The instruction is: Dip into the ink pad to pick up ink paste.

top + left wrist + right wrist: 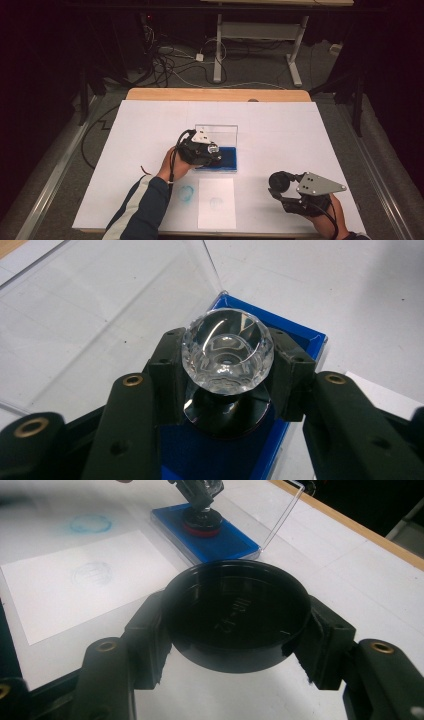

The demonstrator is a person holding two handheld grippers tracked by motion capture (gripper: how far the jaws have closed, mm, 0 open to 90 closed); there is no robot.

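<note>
A stamp with a clear faceted knob (227, 351) stands with its round base on the blue ink pad (295, 332) of an open case. My left gripper (227, 372) is shut on the knob, one jaw on either side. From above, the left gripper (210, 150) sits over the ink pad (229, 160) mid-table. My right gripper (235, 630) is shut on a black round cap (235, 612), hollow side up. It hovers at the near right (281, 186), apart from the pad. The stamp (202, 522) shows a red band at its base.
The case's clear lid (220, 132) stands upright behind the pad. A white paper sheet (216, 202) with a faint round print lies at the front edge. A blue ring mark (186, 193) stains the white table cover to its left. A wooden strip (215, 94) edges the far side.
</note>
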